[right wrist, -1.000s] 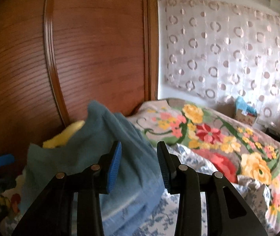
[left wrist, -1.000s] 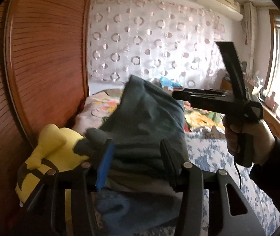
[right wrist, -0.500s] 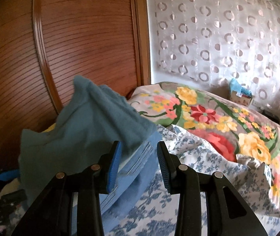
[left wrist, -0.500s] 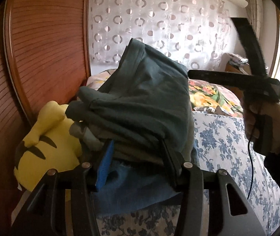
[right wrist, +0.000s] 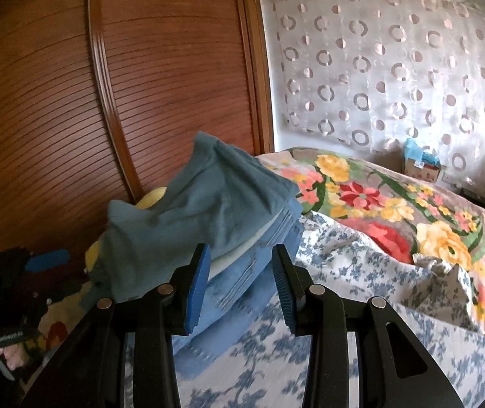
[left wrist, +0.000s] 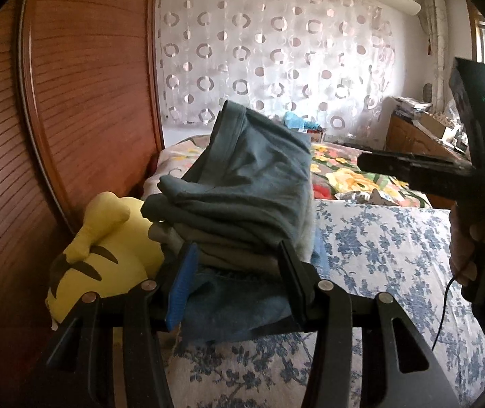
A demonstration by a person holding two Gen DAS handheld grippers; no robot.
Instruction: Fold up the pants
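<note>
Left wrist view. Left hand-held gripper (left wrist: pixel 239 278) points at a stack of folded clothes on the bed (left wrist: pixel 378 255). Its jaws stand part-open with the stack's near edge behind them; I cannot tell whether the pads press the cloth. The teal-grey pants (left wrist: pixel 249 183) lie on top of the stack, bunched in several layers, one waistband-like edge standing up toward 12 o'clock. Under them lie a grey layer and a blue garment (left wrist: pixel 239 309). A yellow plush toy (left wrist: pixel 106 248) lies at 9 o'clock of the stack, touching it, against the wooden wardrobe (left wrist: pixel 82 102). At 3 o'clock a hand (left wrist: pixel 473 248) holds the right hand-held gripper (left wrist: pixel 412 166) above the bed, well apart from the stack.

Right wrist view. The right hand-held gripper (right wrist: pixel 239 282) has its jaws part-open and empty; the blue pads frame only the stack's corner, which sits further off, no contact visible. The pants (right wrist: pixel 201 210) sit at 11 o'clock of the fingertips, draped over the blue garment (right wrist: pixel 242 272). The left hand-held gripper (right wrist: pixel 45 260) shows at 9 o'clock, dark and partly cut off. The flowered quilt (right wrist: pixel 378 210) lies toward 2 o'clock.

Progress, as judged: the pants appear folded down to a compact bundle and placed on the pile, so the main folding looks done. What seems left is flattening the raised edge and squaring the bundle on the stack.
</note>
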